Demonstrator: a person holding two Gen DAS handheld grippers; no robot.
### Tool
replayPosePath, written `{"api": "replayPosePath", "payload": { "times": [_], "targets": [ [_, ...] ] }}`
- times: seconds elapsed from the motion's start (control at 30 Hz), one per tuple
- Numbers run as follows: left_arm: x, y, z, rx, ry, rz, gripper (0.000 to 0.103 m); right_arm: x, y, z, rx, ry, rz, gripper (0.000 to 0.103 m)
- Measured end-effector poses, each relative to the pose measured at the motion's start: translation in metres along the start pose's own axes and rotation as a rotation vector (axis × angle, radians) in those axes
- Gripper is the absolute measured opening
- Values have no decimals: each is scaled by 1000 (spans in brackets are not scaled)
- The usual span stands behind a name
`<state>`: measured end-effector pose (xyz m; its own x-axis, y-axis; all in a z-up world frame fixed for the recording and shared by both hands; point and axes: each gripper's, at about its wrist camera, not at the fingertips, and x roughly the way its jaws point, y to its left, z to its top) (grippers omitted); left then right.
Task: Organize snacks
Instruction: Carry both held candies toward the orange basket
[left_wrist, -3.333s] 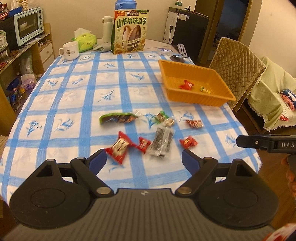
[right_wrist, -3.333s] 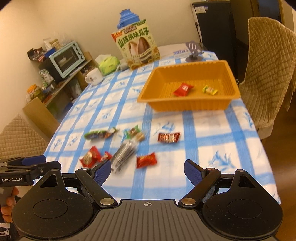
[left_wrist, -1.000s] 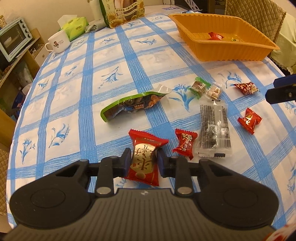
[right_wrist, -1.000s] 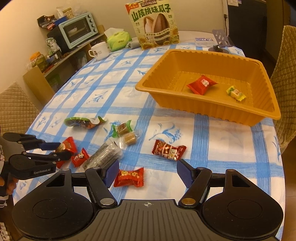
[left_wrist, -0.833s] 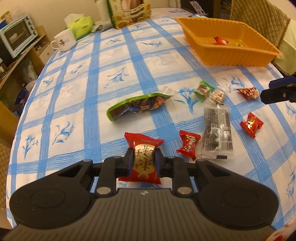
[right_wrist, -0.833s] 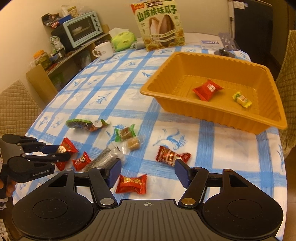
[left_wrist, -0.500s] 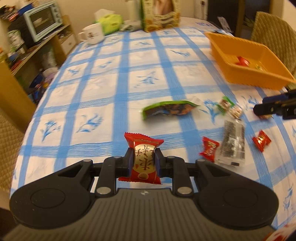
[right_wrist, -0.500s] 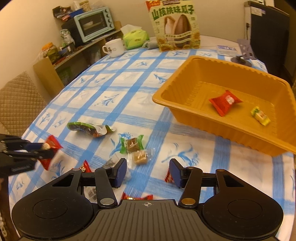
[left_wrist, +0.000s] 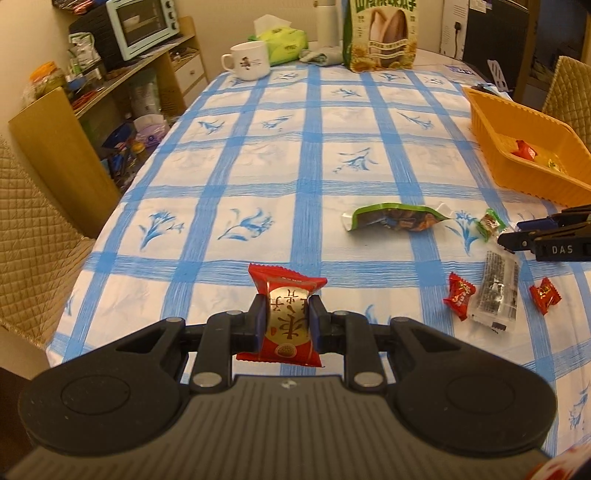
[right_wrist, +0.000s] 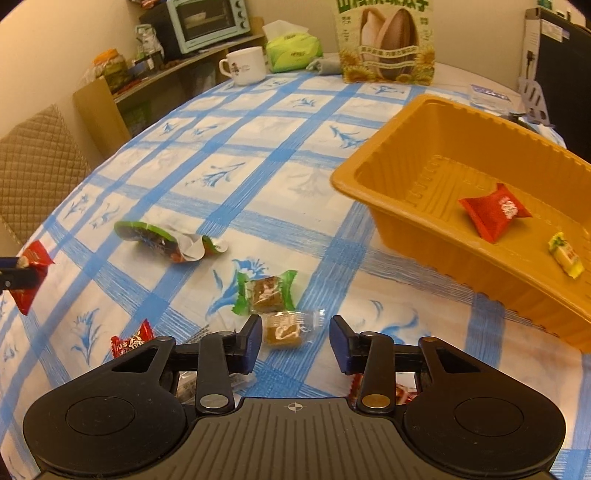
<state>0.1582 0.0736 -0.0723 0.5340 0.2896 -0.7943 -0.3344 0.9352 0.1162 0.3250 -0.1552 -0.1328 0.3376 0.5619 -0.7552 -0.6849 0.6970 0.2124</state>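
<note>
Gleaming red-and-gold snack packet (left_wrist: 287, 317)

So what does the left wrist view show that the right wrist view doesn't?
Only the left wrist view: the gold face of the red snack pack pinched in the left hand-held gripper, plus the clear dark-printed packet in full.

Only the right wrist view: the right hand-held gripper, whose jaws have just been closing, with the clear-wrapped brown candy between them, apparently not yet pinched.

Both: the orange tray holding a red packet, the long green pouch, the white mug and the sunflower-seed bag.
</note>
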Motion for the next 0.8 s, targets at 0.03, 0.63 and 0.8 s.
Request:
{"api": "replayPosePath", "payload": {
  "times": [0.03,0.63,0.8],
  "targets": [
    [-1,1,-1,-4,0,3,22,1,2,0,-11,-3,1,41],
    [-13,1,-4,-8,-16,5,22,-12,18,-5,-83,-64,24,12],
    [-19,-3,-1,6,-31,-7,22,-24,18,-7,-60,-82,28,12]
  ]
}}
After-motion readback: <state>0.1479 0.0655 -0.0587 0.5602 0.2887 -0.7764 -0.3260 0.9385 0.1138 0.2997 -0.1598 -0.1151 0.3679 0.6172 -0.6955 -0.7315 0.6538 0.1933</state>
